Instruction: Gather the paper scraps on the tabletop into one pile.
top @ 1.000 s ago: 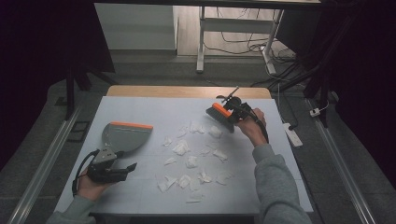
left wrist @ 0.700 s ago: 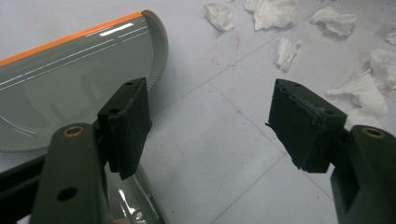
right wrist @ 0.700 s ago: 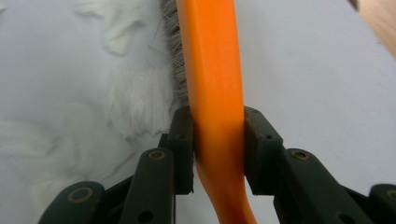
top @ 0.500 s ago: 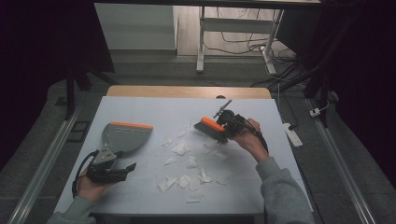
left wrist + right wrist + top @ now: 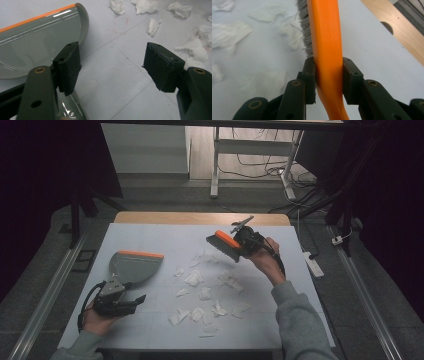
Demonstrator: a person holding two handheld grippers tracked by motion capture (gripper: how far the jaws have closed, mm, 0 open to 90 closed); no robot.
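- Scraps of crumpled white paper (image 5: pixel 202 292) lie scattered over the middle of the pale table (image 5: pixel 150 237) in the high view, more than a dozen, too small and bunched for an exact count.
- One dustpan (image 5: pixel 134 267), grey with an orange front strip, lies flat on the table's left part; its handle runs back toward the left gripper (image 5: pixel 127 301), which sits low at the near left edge in the person's hand.
- One brush (image 5: pixel 224 245), orange back over grey bristles, hangs above the far right of the paper patch, held by the right gripper (image 5: pixel 240 245); the person's grey sleeve (image 5: pixel 300 320) comes in from the bottom right.
- Beyond the table's wooden far edge, this view alone gives the floor, cables and a white frame.
- Left gripper view: the two black jaws stand wide apart with bare table between them, gripping nothing. The dustpan (image 5: pixel 37 45) is glossy grey plastic with a ribbed curved rim and lies just behind the left-hand pad; its handle passes under that jaw. About seven paper scraps (image 5: pixel 152 25) show at the upper right.
- Right gripper view: both ribbed pads press on the smooth orange brush (image 5: pixel 325 47) handle, a firm closed grip. Stiff grey bristles fan out to one side above blurred paper (image 5: pixel 229 35), and the wooden table edge (image 5: pixel 397 27) crosses the upper right.
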